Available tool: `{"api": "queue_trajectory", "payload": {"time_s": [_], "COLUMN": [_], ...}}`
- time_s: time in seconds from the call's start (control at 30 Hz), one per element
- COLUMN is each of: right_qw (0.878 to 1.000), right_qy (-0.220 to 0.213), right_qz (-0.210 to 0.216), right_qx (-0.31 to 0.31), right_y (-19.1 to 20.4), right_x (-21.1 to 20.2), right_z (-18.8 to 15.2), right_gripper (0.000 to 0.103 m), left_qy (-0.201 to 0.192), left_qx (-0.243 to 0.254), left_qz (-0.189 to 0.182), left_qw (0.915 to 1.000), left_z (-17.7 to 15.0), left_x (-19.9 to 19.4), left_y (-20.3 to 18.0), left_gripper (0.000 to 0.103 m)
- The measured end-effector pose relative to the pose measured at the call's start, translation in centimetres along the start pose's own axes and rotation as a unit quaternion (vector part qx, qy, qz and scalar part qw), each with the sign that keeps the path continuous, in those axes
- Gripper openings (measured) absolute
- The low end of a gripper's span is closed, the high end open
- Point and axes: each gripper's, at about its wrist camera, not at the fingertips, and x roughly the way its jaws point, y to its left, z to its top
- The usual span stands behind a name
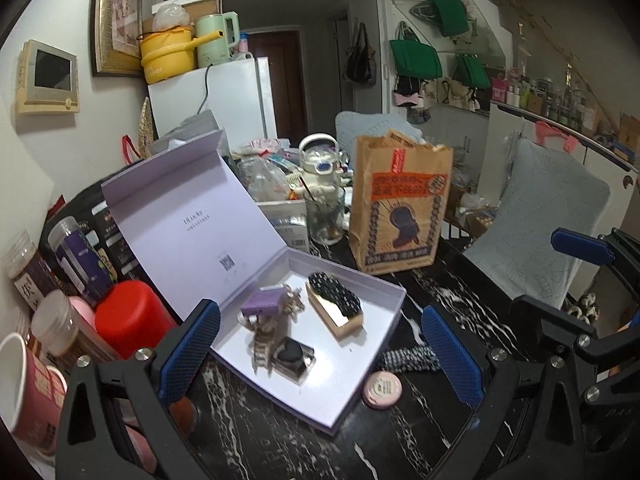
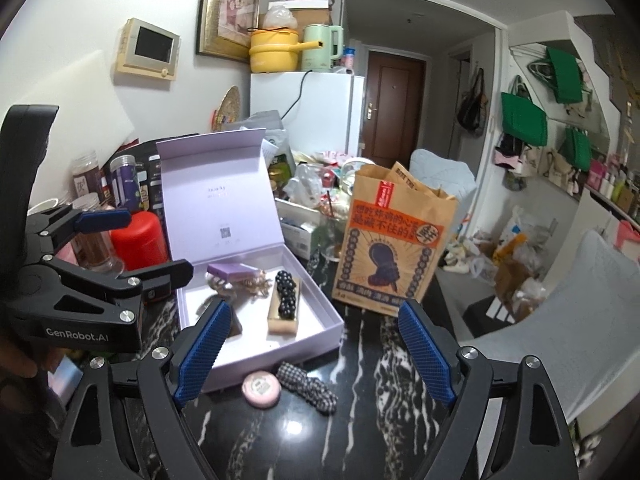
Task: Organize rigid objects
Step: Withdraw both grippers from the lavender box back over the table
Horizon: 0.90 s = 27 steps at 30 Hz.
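An open lilac box [image 1: 340,376] [image 2: 320,330] lies on the black marble table with its lid standing up. Inside it are a small purple box [image 1: 262,300] [image 2: 232,270], a black beaded hair clip [image 1: 336,300] [image 2: 288,292], a dark heart-shaped piece [image 1: 292,354] and tangled metal clips. In front of the box, on the table, lie a pink round tin [image 1: 382,390] [image 2: 262,389] and a checked fabric clip [image 1: 408,360] [image 2: 306,386]. My left gripper [image 1: 320,350] [image 2: 158,242] hovers open over the box's near end. My right gripper [image 2: 316,356] [image 1: 538,272] is open above the tin and checked clip, holding nothing.
A brown paper bag [image 1: 400,216] [image 2: 392,240] stands behind the box's right side. A red canister [image 1: 132,316] [image 2: 138,240], jars and a paper cup [image 1: 24,384] crowd the left. A glass [image 1: 324,220] and clutter fill the back. A cushioned chair [image 1: 540,216] stands at the right.
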Motion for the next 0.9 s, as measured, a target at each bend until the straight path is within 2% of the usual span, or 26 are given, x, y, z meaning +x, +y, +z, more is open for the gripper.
{"api": "queue_trajectory", "payload": {"time_s": [0.13,0.43,0.77,0.9], "right_qw": [1.000,1.000,0.999,0.999], "right_qy": [0.006,0.025,0.038,0.038], "right_qz": [-0.001,0.003,0.012,0.028], "right_qx": [0.004,0.017,0.015,0.024], "right_y": [0.1,0.5,1.1,1.2], "right_x": [-0.9,-1.4,-1.3,-0.8], "right_z": [-1.3,-3.9,-6.9,-8.5], "right_gripper": [0.087,0.087,0.087,0.087], "left_qy": [0.006,0.003,0.010,0.018], "left_qx": [-0.001,0.013,-0.006,-0.015], "left_qz": [-0.005,0.013,-0.016,-0.028], "left_qw": [1.0000,0.9998,0.9998,0.9993], "left_z": [-1.3,-3.8,-6.9,-8.1], "left_x": [-0.4,-1.4,-1.0,-0.5], "left_y": [-0.4,-1.1,-0.9,-0.6], "left_gripper": [0.103,0.103,0.103,0.103]}}
